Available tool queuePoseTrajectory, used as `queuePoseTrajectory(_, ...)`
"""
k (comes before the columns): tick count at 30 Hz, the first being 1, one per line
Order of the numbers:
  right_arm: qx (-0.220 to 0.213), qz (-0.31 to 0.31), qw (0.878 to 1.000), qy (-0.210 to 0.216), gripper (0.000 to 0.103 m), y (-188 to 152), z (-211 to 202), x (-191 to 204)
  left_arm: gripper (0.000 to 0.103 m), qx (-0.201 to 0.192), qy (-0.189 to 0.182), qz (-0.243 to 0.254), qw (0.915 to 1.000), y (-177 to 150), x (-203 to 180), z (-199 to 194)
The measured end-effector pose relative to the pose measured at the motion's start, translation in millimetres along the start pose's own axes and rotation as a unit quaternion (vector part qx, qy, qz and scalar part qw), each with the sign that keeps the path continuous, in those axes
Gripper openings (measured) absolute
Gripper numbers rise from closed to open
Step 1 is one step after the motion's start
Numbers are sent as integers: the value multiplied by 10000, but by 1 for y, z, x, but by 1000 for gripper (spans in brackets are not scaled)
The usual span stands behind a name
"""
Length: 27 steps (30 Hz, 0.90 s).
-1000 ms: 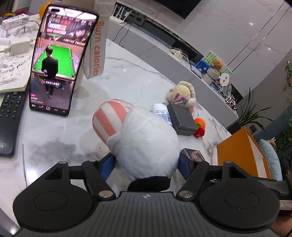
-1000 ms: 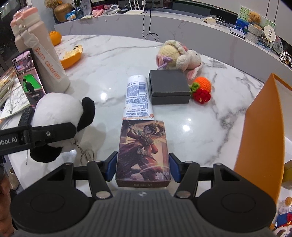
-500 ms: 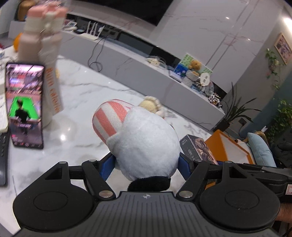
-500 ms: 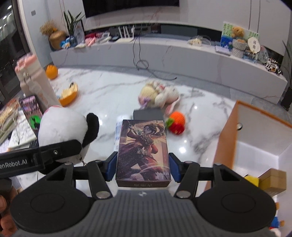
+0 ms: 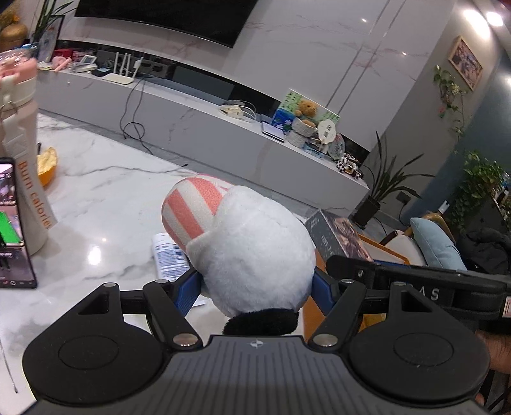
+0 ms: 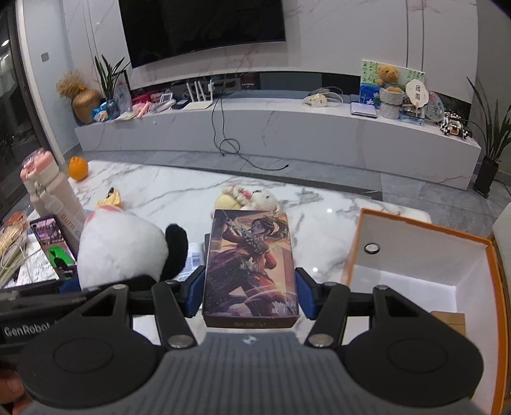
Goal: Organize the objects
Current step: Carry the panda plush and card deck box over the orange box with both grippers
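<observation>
Plush panda (image 5: 255, 252): soft, light, squeezed mid-body by left gripper (image 5: 255, 287); illustrated box (image 6: 250, 265): rigid, clamped sidewise by right gripper (image 6: 250, 295), beside orange box (image 6: 357, 242)

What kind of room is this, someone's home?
Most likely a home living room: a big wall TV hangs over a long marble media console holding routers and a teddy bear, with potted plants and a marble table in front.
</observation>
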State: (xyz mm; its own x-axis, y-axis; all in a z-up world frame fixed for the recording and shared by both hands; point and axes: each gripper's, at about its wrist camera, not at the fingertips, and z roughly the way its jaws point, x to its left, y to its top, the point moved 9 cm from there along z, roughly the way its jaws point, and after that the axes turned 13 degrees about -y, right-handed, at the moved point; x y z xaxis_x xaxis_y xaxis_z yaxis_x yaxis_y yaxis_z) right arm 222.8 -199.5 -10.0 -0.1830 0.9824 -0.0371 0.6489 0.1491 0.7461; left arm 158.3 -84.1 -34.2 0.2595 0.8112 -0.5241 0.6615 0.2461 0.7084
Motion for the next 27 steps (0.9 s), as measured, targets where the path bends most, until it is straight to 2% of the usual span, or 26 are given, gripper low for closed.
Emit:
queuePoseTrajectory(9,-184,468,9986,-184,60,20,-7,-46,83,89,-291,461,9985,9,-47,19)
queuePoseTrajectory(19,-296,1074,9926,-480,60,32,-10,-112,83,163,-702,639,9953,10,-89,39)
queuePoseTrajectory(27,-360,1417,9865,-742,60,39,-12,-157,83,191,-1009,1180,9877,11,-140,56)
